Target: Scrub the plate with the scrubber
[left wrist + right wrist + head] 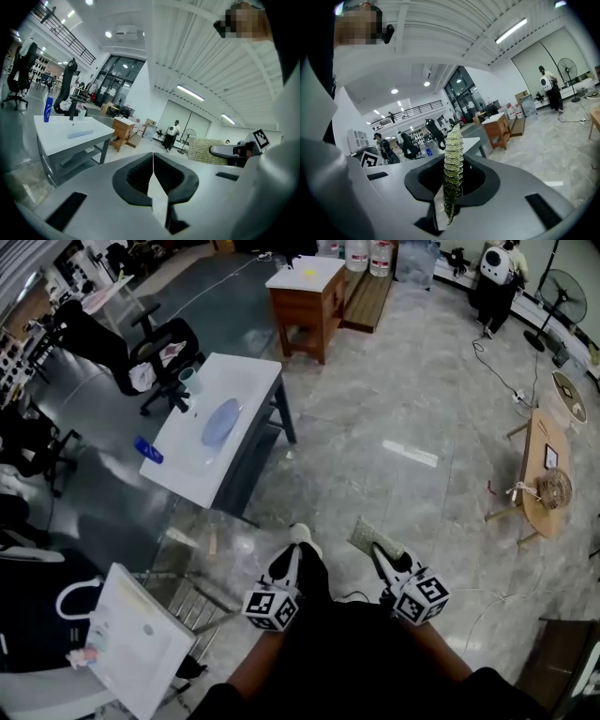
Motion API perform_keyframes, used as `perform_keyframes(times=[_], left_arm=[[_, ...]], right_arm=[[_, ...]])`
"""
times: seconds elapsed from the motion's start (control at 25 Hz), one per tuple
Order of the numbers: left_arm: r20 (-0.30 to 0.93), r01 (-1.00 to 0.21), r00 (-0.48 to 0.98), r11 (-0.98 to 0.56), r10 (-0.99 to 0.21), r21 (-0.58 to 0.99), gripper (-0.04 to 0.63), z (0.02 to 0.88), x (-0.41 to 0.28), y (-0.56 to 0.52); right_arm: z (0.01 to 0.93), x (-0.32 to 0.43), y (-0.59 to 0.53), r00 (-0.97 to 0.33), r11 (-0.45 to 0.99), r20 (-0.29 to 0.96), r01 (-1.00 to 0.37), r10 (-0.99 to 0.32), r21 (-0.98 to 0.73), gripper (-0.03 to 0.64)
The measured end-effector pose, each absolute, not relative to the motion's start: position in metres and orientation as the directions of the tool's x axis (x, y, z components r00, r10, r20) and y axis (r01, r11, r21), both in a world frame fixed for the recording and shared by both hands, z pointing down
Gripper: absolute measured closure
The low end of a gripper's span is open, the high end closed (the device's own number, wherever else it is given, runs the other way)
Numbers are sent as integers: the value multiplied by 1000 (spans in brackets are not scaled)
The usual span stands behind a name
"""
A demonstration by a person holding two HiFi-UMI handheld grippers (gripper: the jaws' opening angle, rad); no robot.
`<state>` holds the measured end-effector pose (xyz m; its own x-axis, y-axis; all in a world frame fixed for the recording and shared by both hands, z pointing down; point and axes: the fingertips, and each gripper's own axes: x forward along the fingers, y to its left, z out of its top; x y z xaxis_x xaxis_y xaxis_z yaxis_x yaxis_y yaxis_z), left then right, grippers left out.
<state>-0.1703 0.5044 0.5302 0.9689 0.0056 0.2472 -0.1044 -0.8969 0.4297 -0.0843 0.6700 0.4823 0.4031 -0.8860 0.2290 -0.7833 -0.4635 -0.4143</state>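
No text, label, brand or number is legible in any view.

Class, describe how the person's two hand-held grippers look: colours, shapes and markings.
Both the left hand-held gripper and right hand-held gripper have light grey bodies and black ribbed pads. Each carries a white cube printed with black square markers.
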Motion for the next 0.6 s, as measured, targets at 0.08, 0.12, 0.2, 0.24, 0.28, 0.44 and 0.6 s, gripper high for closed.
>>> perform_keyframes(times=[0.08, 0.12, 0.2, 0.24, 0.28, 0.44, 0.6], left_arm=[[247, -102, 969, -892, 11, 439, 589, 537, -153, 486], [245, -103, 970, -889, 10, 446, 589, 539, -143, 476], [238, -114, 971, -878, 1, 466, 590, 543, -120, 451], [237, -118, 971, -873, -4, 472, 589, 545, -110, 439], [240, -120, 971, -875, -5, 468, 589, 548, -100, 428], [263, -106, 965, -907, 6, 407, 591, 565, -55, 385], [252, -122, 968, -893, -10, 434, 589, 562, -12, 329]], right_arm=[[487, -70, 653, 401, -464, 234, -784, -886, -413, 558], [490, -61, 642, 397, -463, 238, -787, -886, -409, 558], [495, -35, 618, 388, -461, 254, -793, -886, -398, 558], [496, -22, 605, 382, -459, 260, -796, -887, -395, 558], [496, -10, 593, 376, -456, 265, -799, -888, -393, 558], [498, 43, 539, 361, -455, 292, -799, -886, -392, 558], [493, 85, 469, 328, -440, 318, -803, -890, -403, 558]])
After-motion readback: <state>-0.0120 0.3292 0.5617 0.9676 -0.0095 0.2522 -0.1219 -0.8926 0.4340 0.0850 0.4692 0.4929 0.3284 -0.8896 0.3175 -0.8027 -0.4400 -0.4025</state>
